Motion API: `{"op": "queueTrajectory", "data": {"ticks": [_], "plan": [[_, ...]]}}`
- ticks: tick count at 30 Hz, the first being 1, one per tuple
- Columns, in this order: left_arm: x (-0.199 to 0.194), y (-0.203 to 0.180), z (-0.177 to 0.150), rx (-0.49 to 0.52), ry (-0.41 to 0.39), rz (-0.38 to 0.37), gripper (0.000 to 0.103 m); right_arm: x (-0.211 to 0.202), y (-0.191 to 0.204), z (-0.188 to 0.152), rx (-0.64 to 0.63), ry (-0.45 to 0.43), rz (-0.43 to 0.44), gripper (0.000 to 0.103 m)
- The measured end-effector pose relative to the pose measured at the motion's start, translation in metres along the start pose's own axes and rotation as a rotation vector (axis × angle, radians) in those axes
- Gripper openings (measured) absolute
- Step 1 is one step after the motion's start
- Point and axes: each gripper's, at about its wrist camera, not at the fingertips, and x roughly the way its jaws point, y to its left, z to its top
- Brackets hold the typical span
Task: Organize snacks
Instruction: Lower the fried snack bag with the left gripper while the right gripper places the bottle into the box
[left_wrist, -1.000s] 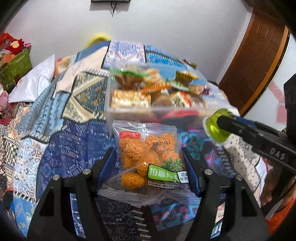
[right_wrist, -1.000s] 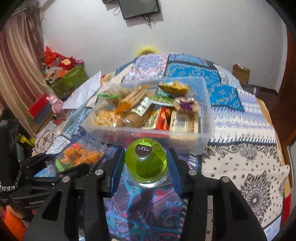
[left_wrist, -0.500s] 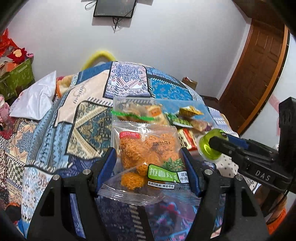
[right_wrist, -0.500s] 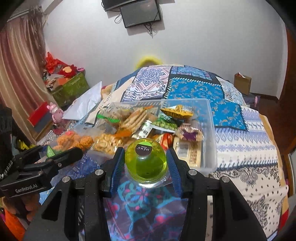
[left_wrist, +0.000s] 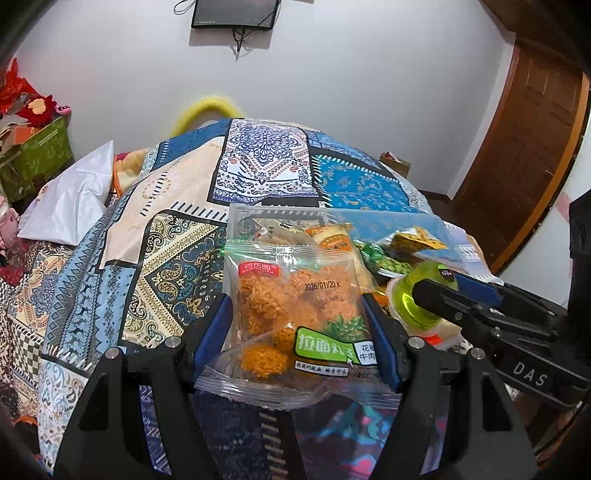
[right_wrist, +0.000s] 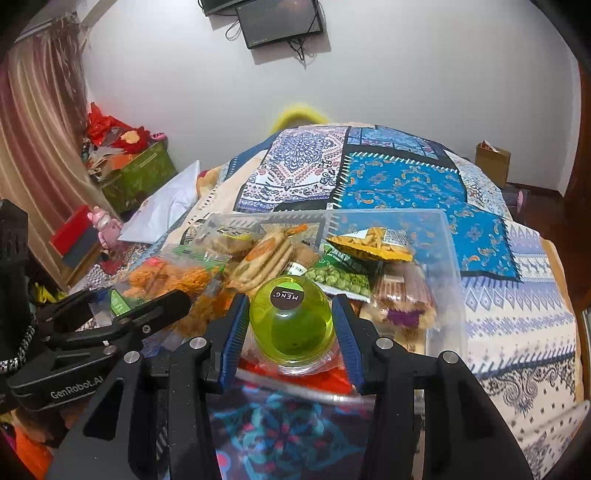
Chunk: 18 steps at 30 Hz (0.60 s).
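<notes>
The left gripper (left_wrist: 297, 321), about half open, clamps a clear snack packet (left_wrist: 295, 314) of orange noodle balls by its side edges; the packet's long axis runs away from the camera, its sealed top pointing far. The right gripper (right_wrist: 290, 325), jaws narrower, grips a green jelly cup (right_wrist: 291, 325), labelled dome facing up. Both hang over the near end of the clear plastic bin (right_wrist: 447, 266) on the patterned bedspread (right_wrist: 406, 181). The bin's near wall is hidden behind them.

Patchwork-quilted bed (right_wrist: 399, 181), clear snack bin (right_wrist: 448, 258) (full), white pillow (left_wrist: 70, 203)
</notes>
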Motion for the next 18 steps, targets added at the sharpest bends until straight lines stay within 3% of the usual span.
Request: {"op": "queueTrajectory", "data": {"ticks": [8,15,18], "plan": [[0.025,0.001,-0.003,-0.007,0.049,-0.020,0.069,0.018,-0.007,-0.003,0.009,0.031,-0.016,0.043],[0.022,-0.001,-0.006,-0.006,0.076,-0.030,0.070,0.016,-0.007,-0.001,-0.003,0.059,-0.037,0.044],[0.016,-0.001,-0.006,-0.016,0.083,-0.032,0.070,0.009,-0.008,-0.001,0.006,0.053,-0.030,0.051]]}}
